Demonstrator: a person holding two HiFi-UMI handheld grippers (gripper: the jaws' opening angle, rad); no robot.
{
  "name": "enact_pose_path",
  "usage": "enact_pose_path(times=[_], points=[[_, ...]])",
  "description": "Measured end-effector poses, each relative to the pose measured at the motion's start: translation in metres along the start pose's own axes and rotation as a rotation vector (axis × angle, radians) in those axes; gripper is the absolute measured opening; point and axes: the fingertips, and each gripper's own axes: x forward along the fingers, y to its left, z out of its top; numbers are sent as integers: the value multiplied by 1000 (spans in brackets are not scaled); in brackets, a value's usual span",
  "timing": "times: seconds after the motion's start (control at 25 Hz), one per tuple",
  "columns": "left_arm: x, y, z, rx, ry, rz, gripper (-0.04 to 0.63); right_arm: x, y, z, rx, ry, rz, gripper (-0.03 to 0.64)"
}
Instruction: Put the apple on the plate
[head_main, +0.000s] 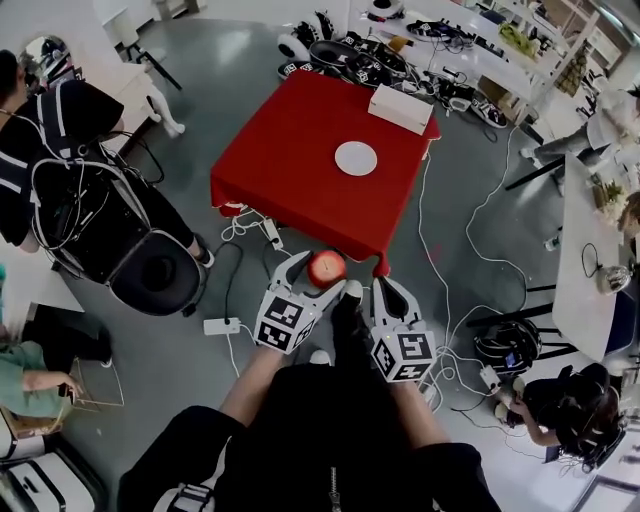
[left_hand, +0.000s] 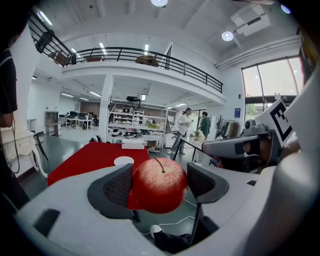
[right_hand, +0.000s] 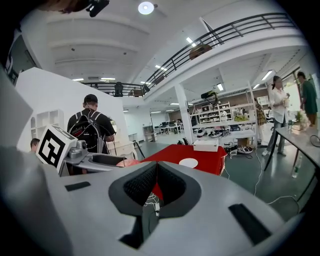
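My left gripper (head_main: 318, 272) (left_hand: 159, 181) is shut on a red apple (head_main: 327, 268) (left_hand: 159, 184), stem up, held in the air short of the table's near edge. The white plate (head_main: 356, 158) (left_hand: 123, 160) (right_hand: 188, 162) lies empty on the red-clothed table (head_main: 300, 150) (left_hand: 90, 157) (right_hand: 175, 153), right of its middle. My right gripper (head_main: 378, 288) (right_hand: 156, 185) hangs beside the left one, shut with nothing between its pads.
A white box (head_main: 400, 107) (left_hand: 132, 144) (right_hand: 206, 145) sits on the table's far right corner. Cables and a power strip (head_main: 222, 326) lie on the grey floor near the table. A person with a black backpack (head_main: 80, 200) stands at the left. Shoes and shelving crowd the far side.
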Motion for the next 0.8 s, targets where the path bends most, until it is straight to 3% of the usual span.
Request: enact_pose_path(times=[0.8], points=[[144, 123, 84, -22, 23, 60, 347, 186, -90, 90, 1, 25, 85, 12]])
